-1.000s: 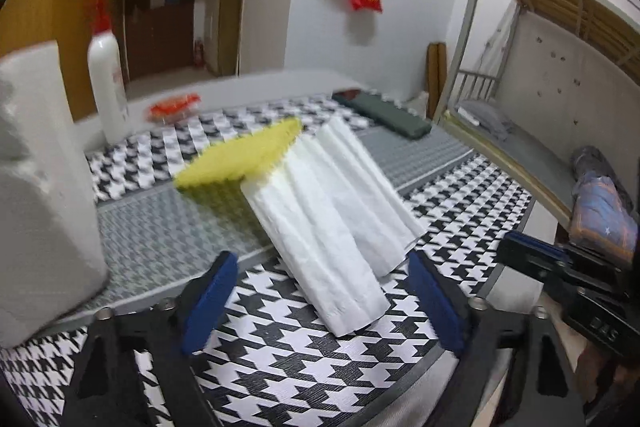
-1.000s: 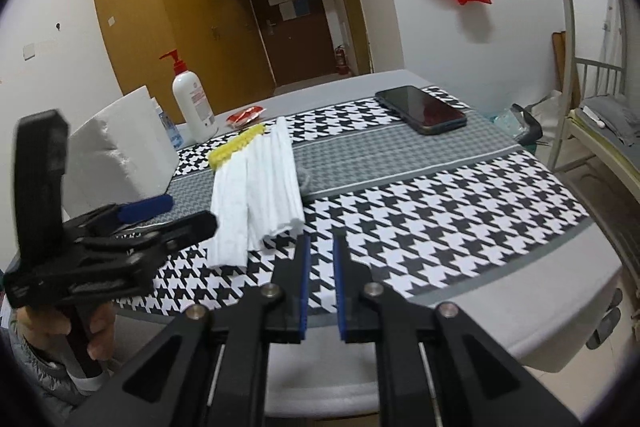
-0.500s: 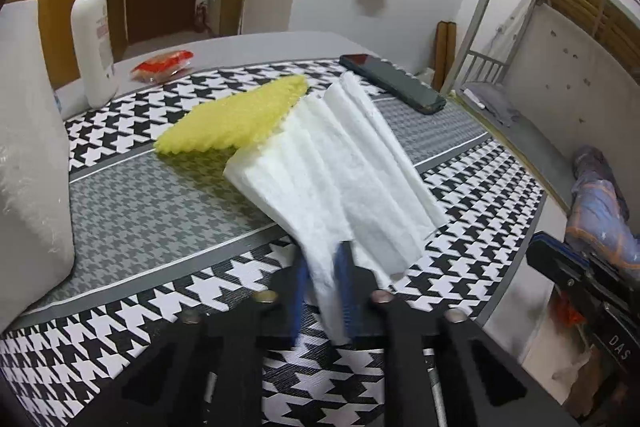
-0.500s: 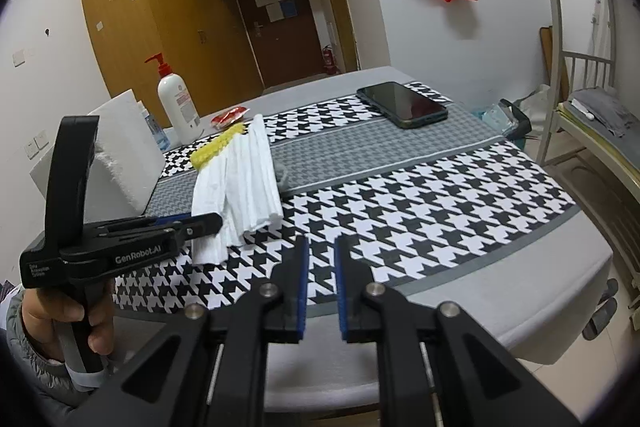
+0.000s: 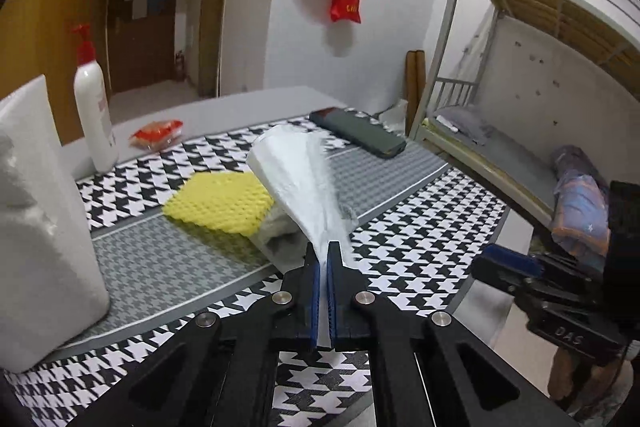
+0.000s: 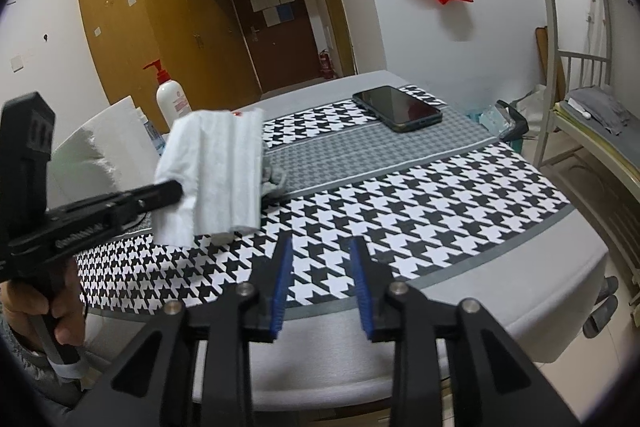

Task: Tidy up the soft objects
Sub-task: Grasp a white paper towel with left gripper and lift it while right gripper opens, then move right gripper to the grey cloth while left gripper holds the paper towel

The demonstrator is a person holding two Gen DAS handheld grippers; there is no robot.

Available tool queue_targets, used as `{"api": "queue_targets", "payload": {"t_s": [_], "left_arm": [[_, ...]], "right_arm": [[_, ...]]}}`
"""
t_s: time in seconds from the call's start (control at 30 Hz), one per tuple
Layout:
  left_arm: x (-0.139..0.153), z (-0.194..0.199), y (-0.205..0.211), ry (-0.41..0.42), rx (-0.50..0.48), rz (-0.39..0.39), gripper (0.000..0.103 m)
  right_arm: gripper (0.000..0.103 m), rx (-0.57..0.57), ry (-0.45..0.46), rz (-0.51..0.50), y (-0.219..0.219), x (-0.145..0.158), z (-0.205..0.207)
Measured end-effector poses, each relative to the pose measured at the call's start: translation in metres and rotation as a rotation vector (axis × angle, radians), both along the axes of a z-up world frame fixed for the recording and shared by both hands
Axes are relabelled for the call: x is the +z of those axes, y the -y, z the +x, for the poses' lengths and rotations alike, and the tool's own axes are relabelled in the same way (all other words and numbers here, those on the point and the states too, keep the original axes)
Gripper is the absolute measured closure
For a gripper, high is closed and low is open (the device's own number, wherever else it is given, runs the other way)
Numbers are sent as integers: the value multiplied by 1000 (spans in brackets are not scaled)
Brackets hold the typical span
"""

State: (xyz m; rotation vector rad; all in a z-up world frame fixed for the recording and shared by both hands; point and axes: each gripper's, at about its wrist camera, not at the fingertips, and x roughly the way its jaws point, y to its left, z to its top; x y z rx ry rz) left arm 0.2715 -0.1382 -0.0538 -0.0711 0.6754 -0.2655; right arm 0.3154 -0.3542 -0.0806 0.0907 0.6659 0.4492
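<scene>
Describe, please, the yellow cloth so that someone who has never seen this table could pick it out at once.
Start at the houndstooth tablecloth and find its grey middle band. The yellow cloth lies flat there, right of the tall white pump bottle and just left of the white towel that the left gripper holds up. It is the only yellow thing, with a bumpy honeycomb texture.

Our left gripper [image 5: 323, 259] has its jaws pressed together on a white cloth [image 5: 304, 183], which fans out ahead of them, lifted. Our left hand [image 6: 52, 311] wraps the handle below. Our right gripper [image 6: 320, 267] points forward with its jaws spread apart and nothing between them, its blue pads [image 6: 280, 291] bare.
</scene>
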Motion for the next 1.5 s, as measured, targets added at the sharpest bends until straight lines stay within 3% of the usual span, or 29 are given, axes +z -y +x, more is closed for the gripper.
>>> {"api": "queue_targets", "payload": {"t_s": [0.1,0.47,0.8,1.27,1.33,1.37,1.5], "left_arm": [[9,-8,-2,30,1,17,100],[26,-39,-27,122,66,84,100],[14,-50,-46,91,133,89,100],[-4,-53,-61,46,182,87,100],[-6,-53,-62,43,188,90,100],[-7,-52,-63,41,190,90,100],[-10,-52,-68,33,197,88,100]], "right_arm": [[62,9,9,3,-2,2,-1],[61,76,28,-21,-27,10,9],[61,190,21,-67,-72,8,28],[61,235,-33,-133,-110,-1,70],[42,225,-39,-141,-112,-2,74],[38,219,-40,-144,-112,-2,76],[37,223,-42,-153,-116,-3,82]]}}
